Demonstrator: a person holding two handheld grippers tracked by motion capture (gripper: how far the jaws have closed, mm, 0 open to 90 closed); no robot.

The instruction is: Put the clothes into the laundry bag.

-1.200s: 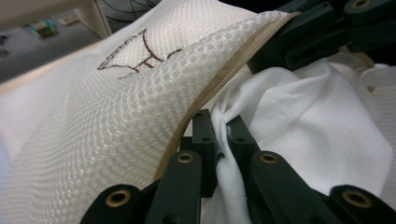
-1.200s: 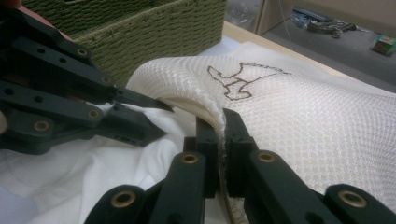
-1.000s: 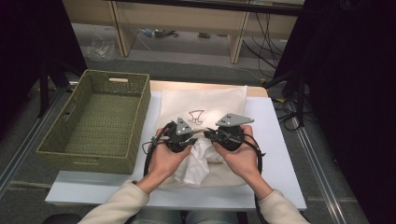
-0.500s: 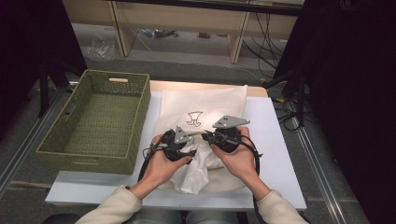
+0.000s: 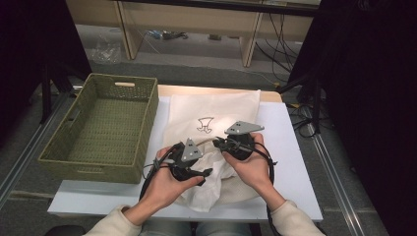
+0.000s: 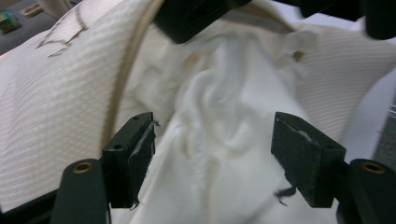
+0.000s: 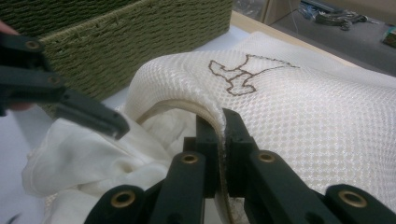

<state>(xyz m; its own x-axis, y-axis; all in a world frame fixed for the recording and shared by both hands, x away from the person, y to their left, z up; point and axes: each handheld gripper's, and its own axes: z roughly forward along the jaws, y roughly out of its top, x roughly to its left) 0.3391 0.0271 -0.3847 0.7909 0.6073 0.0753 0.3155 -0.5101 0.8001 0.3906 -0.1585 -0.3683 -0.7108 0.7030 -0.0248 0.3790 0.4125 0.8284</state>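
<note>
Now, right gripper (image 7: 223, 140) clamped on the mesh bag (image 5: 216, 110) rim; left gripper (image 6: 212, 163) (just opening, apart) should regrip the white cloth (image 6: 219, 140) deeper.

In the high view, the person's forearms are cut off by the bottom edge, at six o'clock. The left gripper (image 5: 205, 172) hides part of the crumpled white cloth (image 5: 216, 184) beneath it, and both hands cover more of the mesh bag (image 5: 206, 105). The small dark emblem (image 5: 204, 124) on the bag is too small to make out. In the left gripper view, another black gripper part at twelve o'clock is blurred and cut by the top edge. In the right gripper view, the woven basket (image 7: 140, 32) is cut off at eleven o'clock, and the bag's rim (image 7: 219, 126) disappears between the jaws.
</note>
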